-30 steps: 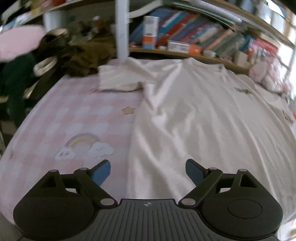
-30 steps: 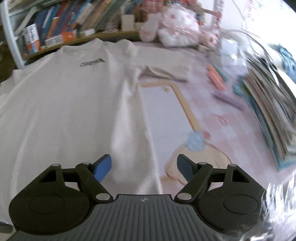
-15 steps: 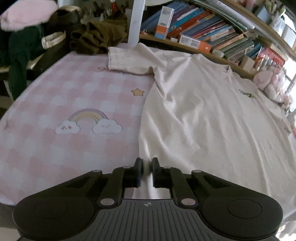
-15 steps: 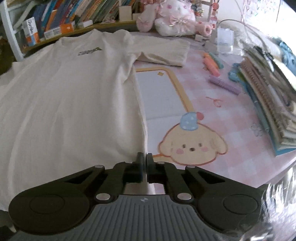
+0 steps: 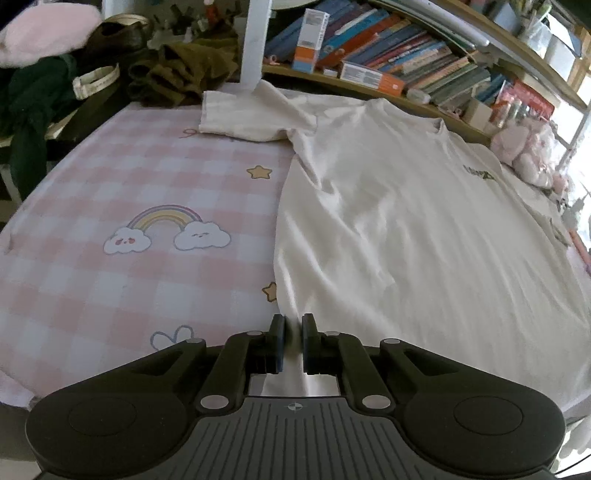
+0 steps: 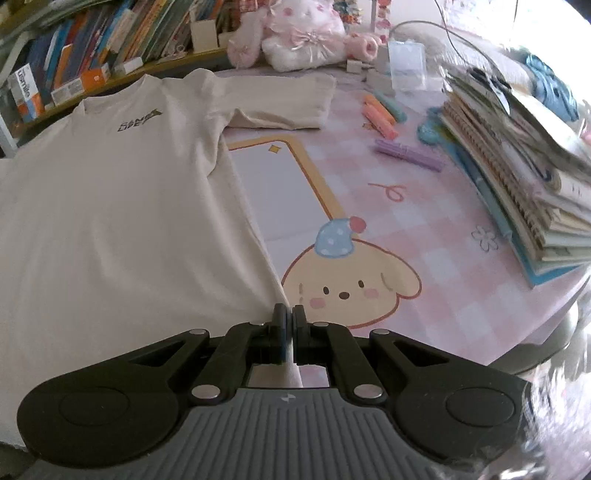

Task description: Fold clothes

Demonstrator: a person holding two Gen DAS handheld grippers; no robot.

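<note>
With the cream T-shirt (image 5: pixel 388 221) spread flat on the pink surface (image 5: pixel 147 192), left tongs (image 5: pixel 291 345) and right tongs (image 6: pixel 289 338) each pinch a 6 o'clock hem corner nearly closed, so uneven lifting could skew the fold.

One T-shirt (image 5: pixel 399 221) — two orange markers (image 6: pixel 376 114), one purple marker (image 6: pixel 408 154), one plush bunny (image 6: pixel 299 33)
</note>
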